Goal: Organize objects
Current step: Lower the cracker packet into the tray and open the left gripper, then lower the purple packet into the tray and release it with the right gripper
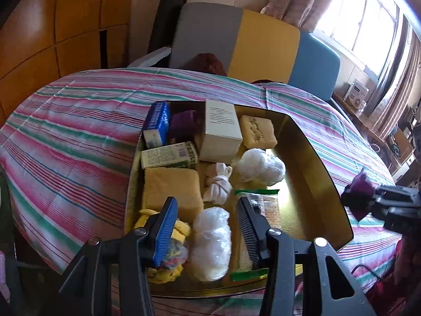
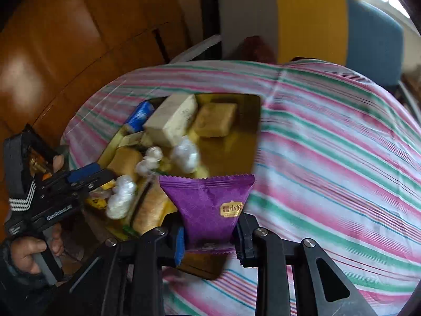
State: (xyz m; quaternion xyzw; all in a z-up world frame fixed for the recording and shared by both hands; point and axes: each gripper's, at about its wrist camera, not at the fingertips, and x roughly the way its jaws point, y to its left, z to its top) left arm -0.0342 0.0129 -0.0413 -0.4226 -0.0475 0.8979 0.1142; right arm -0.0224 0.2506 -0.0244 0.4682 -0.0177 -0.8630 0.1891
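A gold tray (image 1: 310, 163) on the striped cloth holds several items: a white box (image 1: 221, 131), a blue box (image 1: 158, 123), a yellow sponge (image 1: 171, 187), a white cord bundle (image 1: 218, 187) and a clear plastic bag (image 1: 210, 239). My left gripper (image 1: 205, 204) hovers open over the tray's near end; the clear bag lies below, between its fingers, untouched. My right gripper (image 2: 210, 234) is shut on a purple snack packet (image 2: 208, 205), held above the tray's (image 2: 231, 152) near right corner. The left wrist view shows that packet (image 1: 359, 192) at the right edge.
A striped cloth (image 1: 79, 131) covers the round table. A chair with a grey, yellow and blue back (image 1: 263, 42) stands behind it. Wooden panelling (image 1: 52, 26) lies to the left, a window and a cluttered shelf (image 1: 357, 94) to the right. A hand (image 2: 29, 247) holds the left gripper.
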